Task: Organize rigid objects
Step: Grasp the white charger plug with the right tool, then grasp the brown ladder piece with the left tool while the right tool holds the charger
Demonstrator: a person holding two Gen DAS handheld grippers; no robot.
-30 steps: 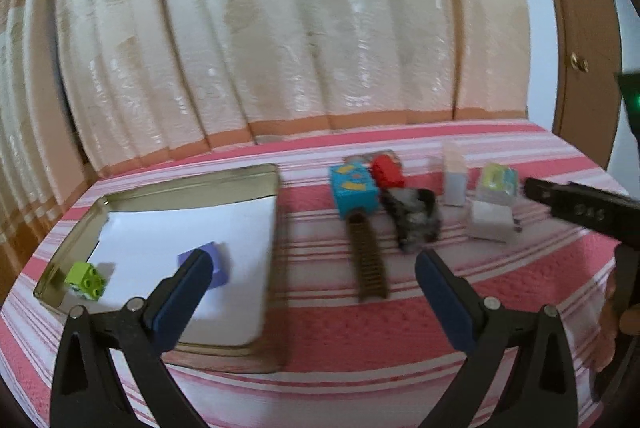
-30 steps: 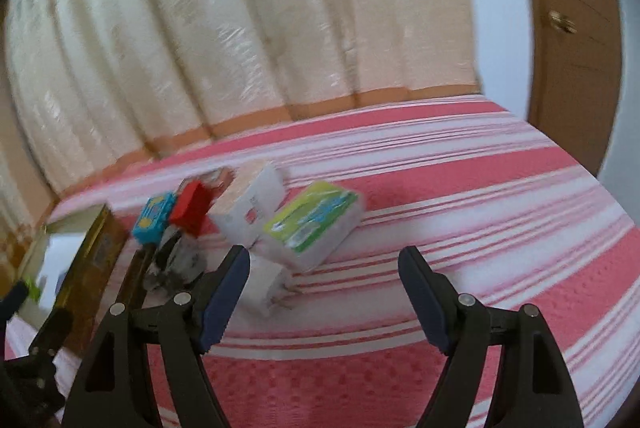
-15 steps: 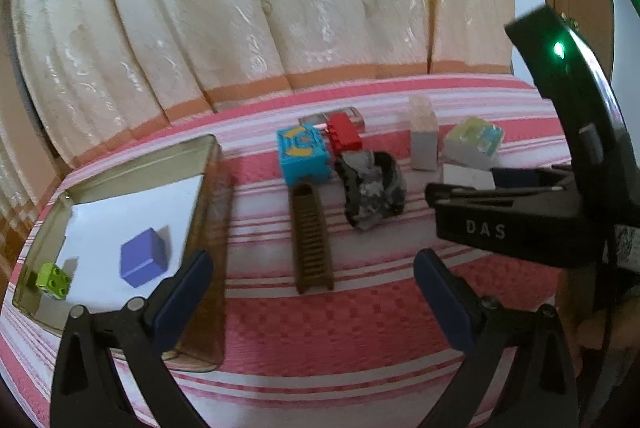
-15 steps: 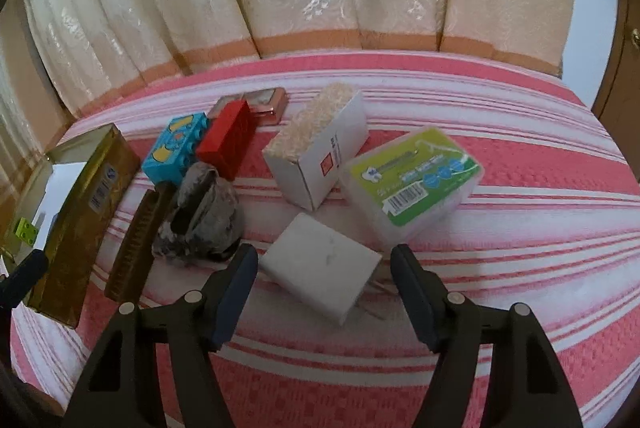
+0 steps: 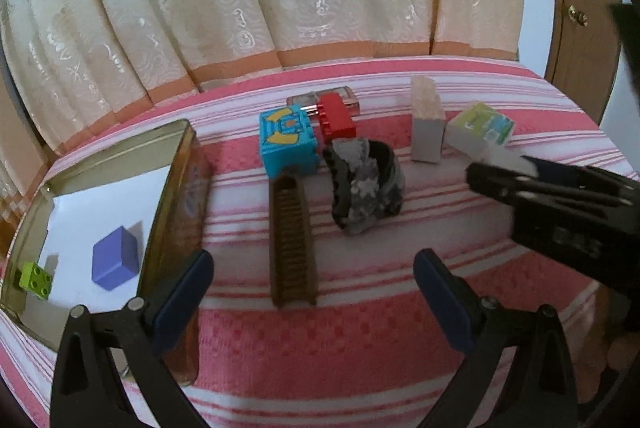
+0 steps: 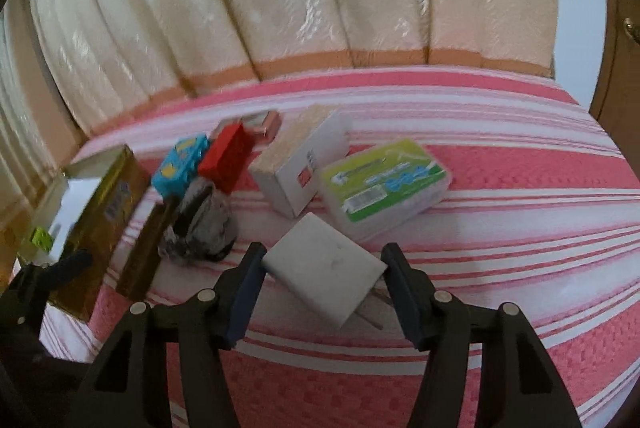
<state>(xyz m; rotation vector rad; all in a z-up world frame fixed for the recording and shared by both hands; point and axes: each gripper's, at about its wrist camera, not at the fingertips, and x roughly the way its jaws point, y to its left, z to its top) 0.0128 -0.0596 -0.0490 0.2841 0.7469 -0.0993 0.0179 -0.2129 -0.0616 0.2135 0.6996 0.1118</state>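
Our right claw [image 6: 322, 282] has dropped over the charger [image 6: 324, 266]; jaws closing, it sits between them, not yet pinched. Left claw [image 5: 312, 294] spread, empty. Tin [image 5: 180, 164] next, we reckon.

White plug [image 6: 324, 260] flat on the striped bedspread [image 6: 500, 220], prongs toward the camera, between the closing claws of the right claw [image 6: 322, 292], its corners at or almost at the pads. Behind it: clear box with green label [image 6: 384, 184] lying flat; white carton [image 6: 302, 164] on its side. Further left: red brick [image 5: 335, 118], blue printed block [image 5: 286, 142], grey camouflage bundle [image 5: 362, 188], brown ladder piece [image 5: 292, 242] lying lengthwise. Gold tin [image 5: 180, 188] open at far left, lined white, holding purple cube [image 5: 115, 258] and small green brick [image 5: 35, 280], well apart.
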